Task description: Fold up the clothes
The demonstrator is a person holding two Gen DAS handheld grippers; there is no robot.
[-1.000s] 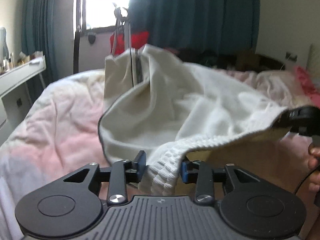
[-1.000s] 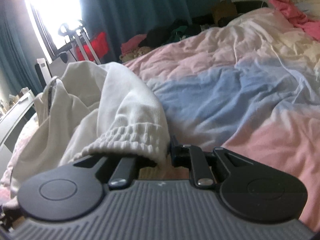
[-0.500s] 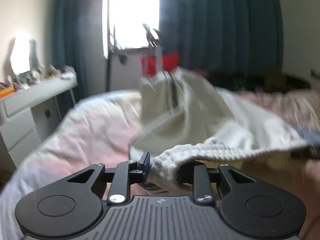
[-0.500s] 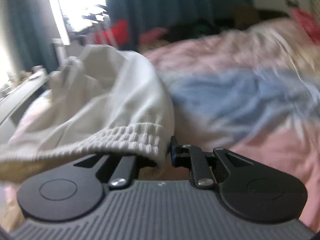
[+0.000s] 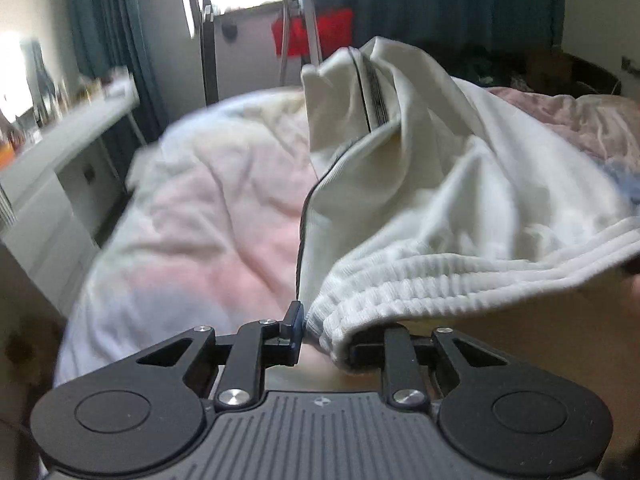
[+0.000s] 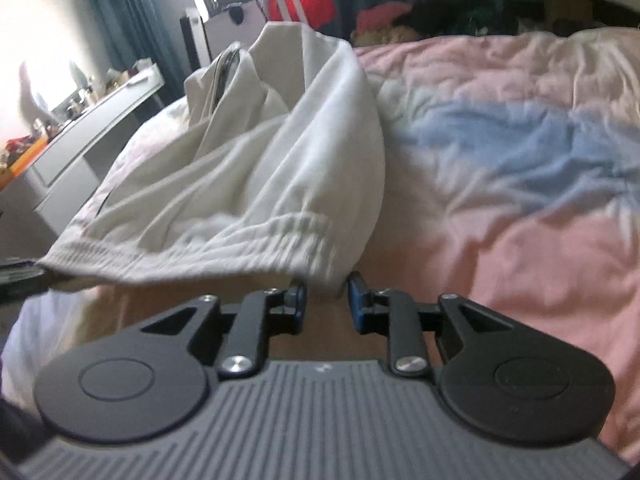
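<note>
I pinch one end of the cream ribbed-waistband cotton garment (image 5: 440,200) in my left gripper (image 5: 324,330), the other in my right gripper (image 6: 326,294), stretching the band taut above the pink-and-blue quilted bedspread (image 6: 520,160) so the cloth hangs straight.

Garment (image 5: 460,184): cream-white, ribbed waistband, dark piping. Duvet (image 6: 520,128): pink, with pale blue and white patches. Curtains (image 5: 440,0): dark teal.
</note>
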